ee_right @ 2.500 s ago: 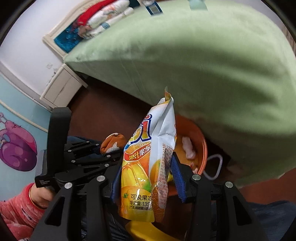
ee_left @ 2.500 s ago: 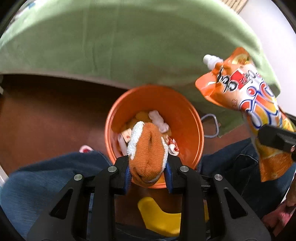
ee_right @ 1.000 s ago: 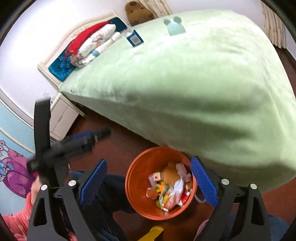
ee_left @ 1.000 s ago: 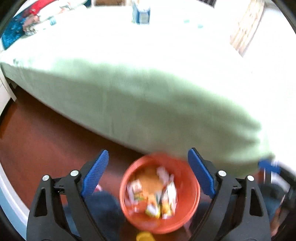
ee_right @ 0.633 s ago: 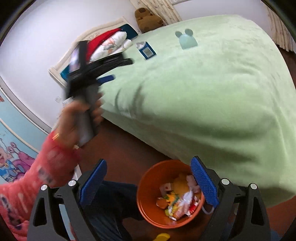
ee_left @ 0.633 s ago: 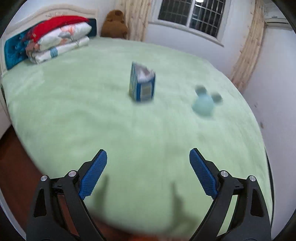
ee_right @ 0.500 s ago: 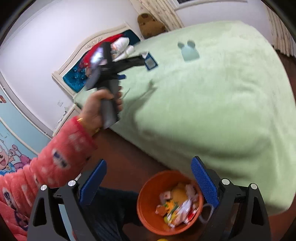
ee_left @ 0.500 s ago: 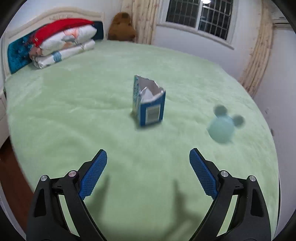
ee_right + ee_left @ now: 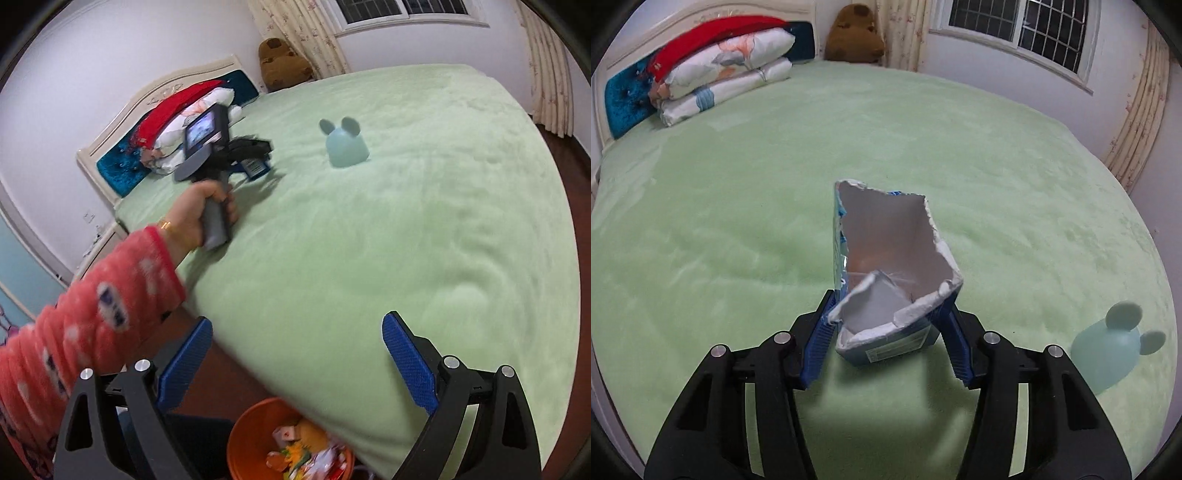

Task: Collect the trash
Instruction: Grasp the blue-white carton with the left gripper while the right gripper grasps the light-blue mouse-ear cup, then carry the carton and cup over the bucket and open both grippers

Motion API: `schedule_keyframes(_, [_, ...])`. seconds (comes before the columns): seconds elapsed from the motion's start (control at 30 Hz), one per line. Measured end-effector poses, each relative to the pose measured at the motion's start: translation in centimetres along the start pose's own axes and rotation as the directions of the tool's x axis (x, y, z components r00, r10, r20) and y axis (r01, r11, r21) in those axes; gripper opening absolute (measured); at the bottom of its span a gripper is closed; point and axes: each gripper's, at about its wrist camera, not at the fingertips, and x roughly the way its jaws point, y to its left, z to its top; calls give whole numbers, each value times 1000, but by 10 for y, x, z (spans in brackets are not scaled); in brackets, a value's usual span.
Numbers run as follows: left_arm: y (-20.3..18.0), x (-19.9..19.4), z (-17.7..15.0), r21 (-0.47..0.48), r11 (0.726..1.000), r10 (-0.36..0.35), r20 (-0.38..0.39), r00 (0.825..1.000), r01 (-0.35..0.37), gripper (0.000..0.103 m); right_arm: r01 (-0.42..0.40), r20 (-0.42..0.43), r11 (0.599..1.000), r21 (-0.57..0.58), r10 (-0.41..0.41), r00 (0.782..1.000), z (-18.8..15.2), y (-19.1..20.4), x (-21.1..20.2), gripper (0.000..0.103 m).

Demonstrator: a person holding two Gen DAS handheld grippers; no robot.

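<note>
Torn carton (image 9: 886, 273): blue-and-white drink carton with its top ripped away, silver lining exposed; it stands on the green bedspread (image 9: 738, 221) near the middle of the bed, leaning slightly. In the right wrist view only a blurred blue corner of it (image 9: 255, 168) shows past the left tool.
Left gripper (image 9: 886, 334): its blue pads sit on either side of the carton's lower half, close against the walls; the left pad (image 9: 818, 345) appears to touch, while contact on the right side cannot be confirmed. The jaws are narrowed around the carton, and a firm pinch cannot be told.
Left hand (image 9: 201, 218): wraps the grey handle of the left tool, reaching out over the bed; sleeve is pink with a pattern, and a gold bangle is at the wrist.
Right gripper (image 9: 295, 363): jaws spread wide, nothing between the pads; it hangs above the near edge of the bed.
Trash bucket (image 9: 243, 439): orange, on the dark floor beside the bed, partly under the bedspread's overhang; it holds mixed wrappers (image 9: 306, 454).
Mouse-eared object (image 9: 1108, 350): pale teal dome with two round ears, on the bedspread to the right of the carton, well apart from it.
Pillows (image 9: 724, 77): stacked against the headboard, with a red cover on top.
Plush toy (image 9: 855, 33): brown, in the far corner by the curtain.
</note>
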Motion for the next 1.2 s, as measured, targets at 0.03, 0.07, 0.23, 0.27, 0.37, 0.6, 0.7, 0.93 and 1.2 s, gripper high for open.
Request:
schedule_keyframes(0.03, [0, -4, -2, 20, 1000, 10, 12, 1000, -10, 52, 0, 4, 1000, -3, 0, 1000, 7, -2, 2, 91])
schedule_keyframes(0.07, [0, -8, -3, 33, 999, 11, 21, 1000, -12, 52, 7, 10, 1000, -7, -7, 1000, 14, -4, 5, 91])
schedule_keyframes(0.23, [2, -42, -14, 82, 996, -30, 61, 998, 25, 52, 63, 55, 996, -62, -60, 997, 67, -9, 32, 91])
schedule_keyframes(0.27, [4, -49, -16, 87, 996, -41, 68, 997, 35, 52, 72, 58, 995, -66, -68, 996, 76, -11, 38, 91])
schedule_keyframes(0.37, [10, -75, -25, 104, 993, -70, 90, 993, 61, 52, 114, 46, 990, -86, -110, 993, 113, -17, 72, 91])
schedule_keyframes(0.6, [30, -116, -46, 116, 989, -98, 90, 991, 87, 52, 259, -4, 962, -82, -260, 965, 183, -34, 171, 91])
schedule_keyframes(0.7, [37, -119, -52, 115, 989, -100, 74, 992, 91, 52, 326, -21, 939, -106, -330, 944, 199, -29, 206, 91])
schedule_keyframes(0.93, [49, -125, -66, 104, 990, -106, 60, 993, 99, 52, 406, -42, 899, -165, -418, 907, 199, -23, 232, 61])
schedule_keyframes(1.2, [57, -149, -83, 94, 990, -111, 68, 991, 104, 52, 374, 30, 911, -174, -375, 927, 181, 1, 171, 61])
